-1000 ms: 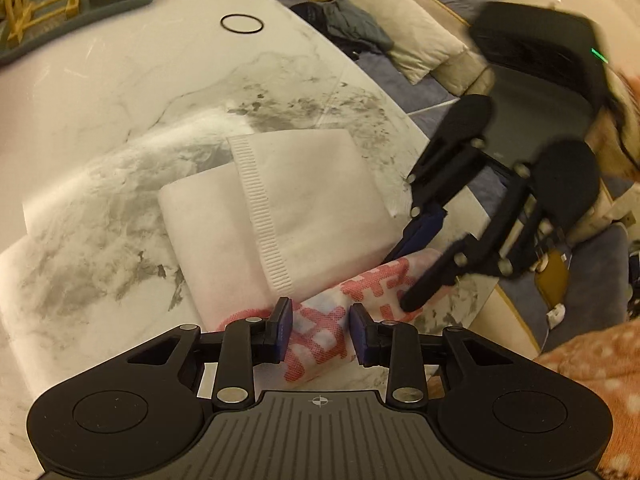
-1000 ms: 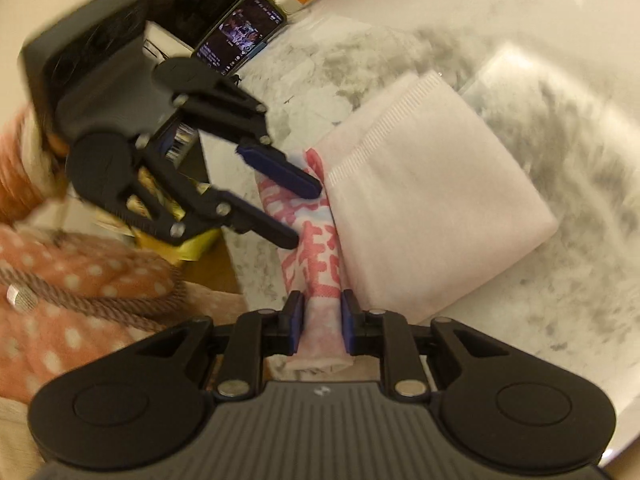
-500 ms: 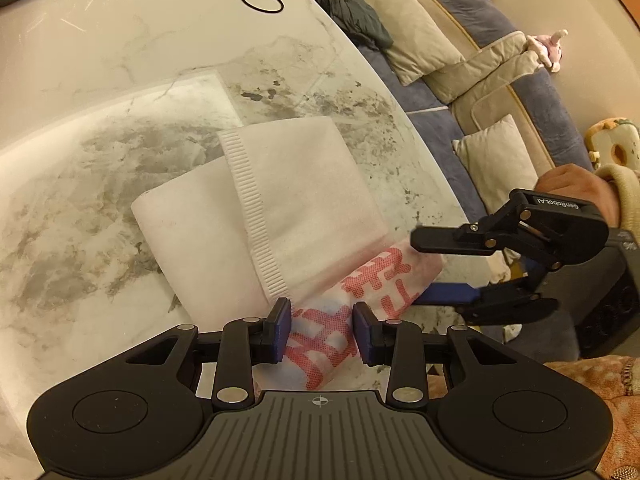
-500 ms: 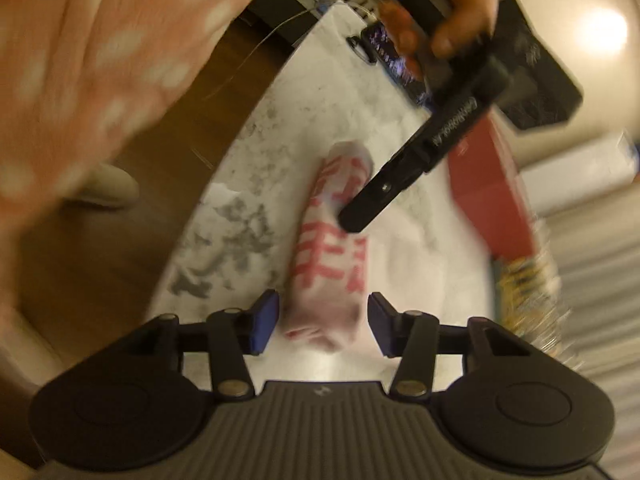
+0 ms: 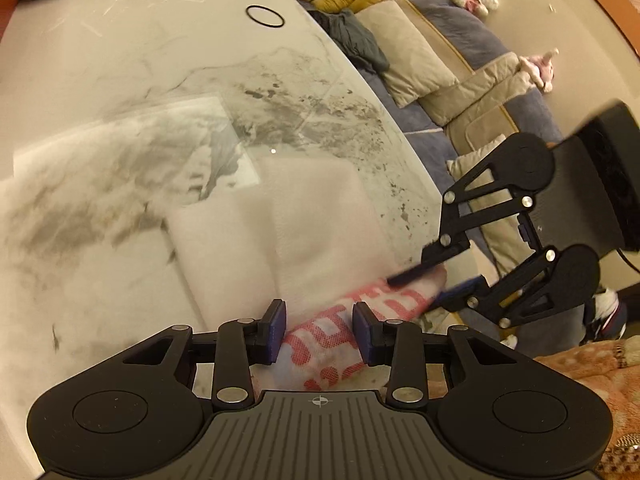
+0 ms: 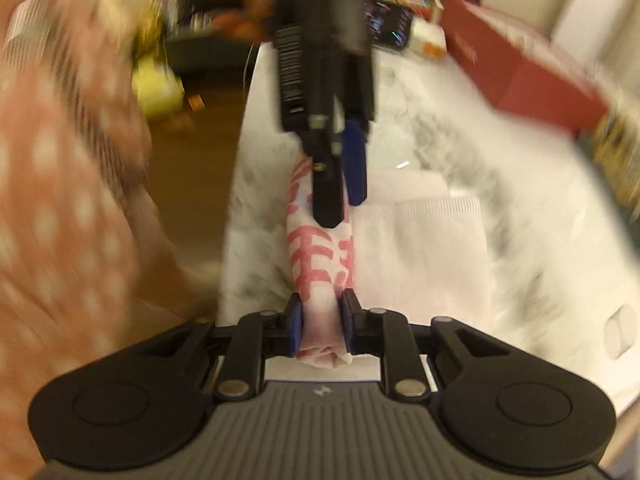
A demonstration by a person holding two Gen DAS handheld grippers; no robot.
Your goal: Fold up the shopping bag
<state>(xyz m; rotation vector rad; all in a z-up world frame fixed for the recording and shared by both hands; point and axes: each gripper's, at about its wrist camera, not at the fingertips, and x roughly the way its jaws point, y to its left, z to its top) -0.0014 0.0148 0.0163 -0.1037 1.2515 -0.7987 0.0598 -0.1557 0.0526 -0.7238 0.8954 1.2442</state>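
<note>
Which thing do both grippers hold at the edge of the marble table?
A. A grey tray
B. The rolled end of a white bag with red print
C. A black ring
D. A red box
B: the left gripper and the right gripper each pinch an end of the rolled bag; the ring, box and tray lie apart, untouched.

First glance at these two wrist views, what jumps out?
The red-printed rolled edge of the shopping bag, with the right gripper clamped on one end and the left gripper on the other. The right one's jaws have just been closing, with the roll between them. The bag's white folded part lies flat on the marble table, near its edge.
</note>
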